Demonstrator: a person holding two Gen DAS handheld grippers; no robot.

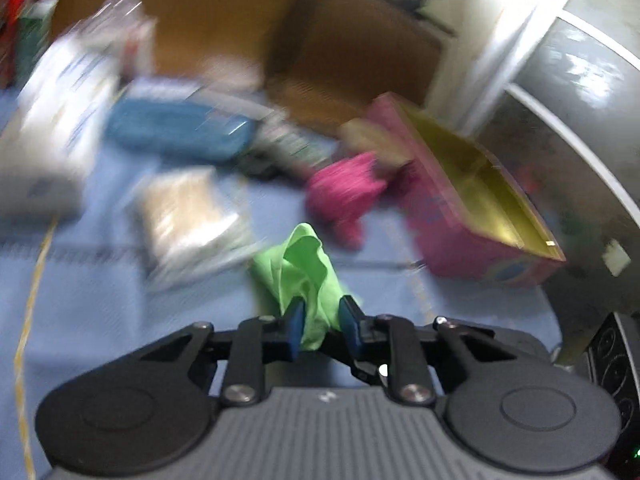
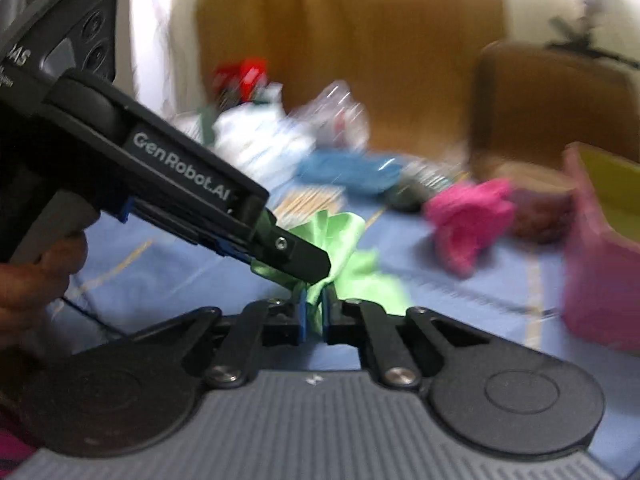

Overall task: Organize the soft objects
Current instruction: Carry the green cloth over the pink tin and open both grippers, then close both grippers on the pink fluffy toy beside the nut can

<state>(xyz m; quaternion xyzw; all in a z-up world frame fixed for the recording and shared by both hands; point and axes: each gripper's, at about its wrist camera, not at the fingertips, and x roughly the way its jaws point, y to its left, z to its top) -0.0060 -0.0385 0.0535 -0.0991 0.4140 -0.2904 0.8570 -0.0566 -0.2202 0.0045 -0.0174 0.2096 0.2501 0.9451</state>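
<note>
A bright green cloth (image 1: 298,276) is held above the blue sheet by both grippers. My left gripper (image 1: 322,320) is shut on one part of it. My right gripper (image 2: 314,312) is shut on another part of the green cloth (image 2: 340,240); the left gripper (image 2: 308,270) reaches in from the left there. A crumpled pink cloth (image 1: 344,196) lies beyond, beside an open pink box (image 1: 472,216) with a yellow inside. The pink cloth (image 2: 468,216) and the box (image 2: 600,264) also show in the right wrist view.
On the blue sheet (image 1: 120,312) lie a blue pouch (image 1: 180,128), a clear packet of pale sticks (image 1: 192,216) and white packages (image 1: 60,120). A brown chair (image 1: 352,56) stands behind. A grey cabinet (image 1: 568,120) is at the right.
</note>
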